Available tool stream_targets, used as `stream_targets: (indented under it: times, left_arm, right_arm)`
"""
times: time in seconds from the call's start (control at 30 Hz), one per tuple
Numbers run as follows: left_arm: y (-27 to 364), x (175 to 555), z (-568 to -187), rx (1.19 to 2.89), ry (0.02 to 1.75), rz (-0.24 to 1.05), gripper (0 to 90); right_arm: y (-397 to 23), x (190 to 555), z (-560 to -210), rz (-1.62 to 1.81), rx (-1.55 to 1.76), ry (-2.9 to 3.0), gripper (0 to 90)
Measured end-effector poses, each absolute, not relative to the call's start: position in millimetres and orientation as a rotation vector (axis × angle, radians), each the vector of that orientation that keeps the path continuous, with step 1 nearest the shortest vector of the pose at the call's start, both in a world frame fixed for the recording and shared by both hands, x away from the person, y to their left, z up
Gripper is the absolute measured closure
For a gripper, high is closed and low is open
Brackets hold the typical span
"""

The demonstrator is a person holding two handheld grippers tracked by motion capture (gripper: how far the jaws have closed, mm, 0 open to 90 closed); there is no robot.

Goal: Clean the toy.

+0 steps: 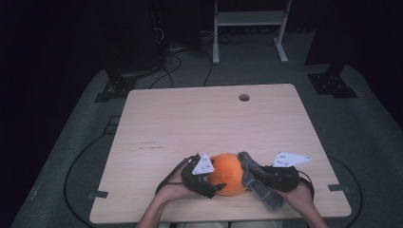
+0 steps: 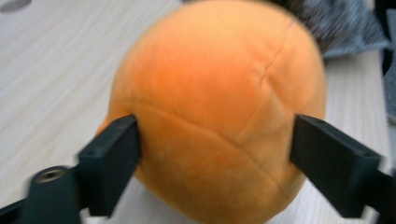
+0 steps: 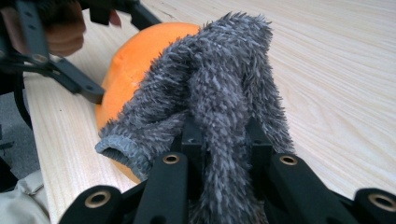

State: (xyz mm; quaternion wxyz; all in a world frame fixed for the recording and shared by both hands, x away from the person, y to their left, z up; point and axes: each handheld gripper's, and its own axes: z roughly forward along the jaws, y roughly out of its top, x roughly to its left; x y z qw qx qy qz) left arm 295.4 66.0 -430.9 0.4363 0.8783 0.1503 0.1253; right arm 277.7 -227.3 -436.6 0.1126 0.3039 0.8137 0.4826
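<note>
Pale wood table (image 1: 190,123) in a dark room, with both our grippers at its near edge around an orange plush ball (image 1: 229,173).

Beyond the table we saw grey carpet, loose black cables (image 1: 167,66), dark stands at either side and a white metal frame (image 1: 249,28) at the back; the tabletop had a round hole (image 1: 244,97) near its far edge. Our left gripper (image 2: 215,158) had its jaws spread wide on either side of the ball, their tips just at its flanks, and we could not tell whether they pressed it. Our right gripper (image 3: 226,140) was clenched on a fuzzy grey sock (image 3: 219,88), which rose from between its jaws and draped against the ball just ahead of them.
</note>
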Motion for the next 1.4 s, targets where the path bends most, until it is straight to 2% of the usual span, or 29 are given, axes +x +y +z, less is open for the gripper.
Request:
stream_targets:
  times: [0.17,0.23,0.37,0.5,0.6,0.67,0.7,0.73,0.77,0.9,1.1,1.4]
  left_arm:
    - [66,298,-437,2.203,0.415,0.302,21.3]
    - [68,299,-438,2.204,0.431,0.29,22.7]
    - [70,297,-438,2.224,0.414,0.303,22.8]
    - [70,297,-439,2.21,0.402,0.294,22.6]
    - [70,298,-437,2.182,0.369,0.259,17.4]
    - [69,302,-434,2.165,0.411,0.27,10.5]
    - [69,303,-434,2.162,0.429,0.267,10.3]
    - [69,304,-436,2.174,0.426,0.248,13.1]
    - [69,303,-439,2.185,0.416,0.265,20.7]
    - [72,303,-439,2.219,0.427,0.259,23.9]
    - [75,300,-442,2.214,0.397,0.251,24.0]
    - [79,300,-445,2.19,0.374,0.248,23.8]
  right_arm:
    - [-230,282,-443,1.424,0.953,2.386,74.7]
    - [-235,287,-449,1.416,1.039,2.392,74.7]
    - [-240,290,-448,1.372,1.102,2.398,75.0]
    - [-236,277,-426,1.616,0.949,2.34,74.9]
    - [-224,271,-422,1.617,0.869,2.356,74.7]
    - [-216,271,-430,1.541,0.837,2.381,74.6]
    - [-216,271,-432,1.557,0.849,2.374,74.6]
    - [-216,272,-433,1.575,0.862,2.371,74.6]
    - [-219,275,-434,1.556,0.884,2.372,74.6]
    - [-227,281,-440,1.5,0.968,2.369,74.7]
    - [-242,291,-449,1.312,1.13,2.409,74.8]
    - [-239,279,-432,1.492,0.96,2.365,74.2]
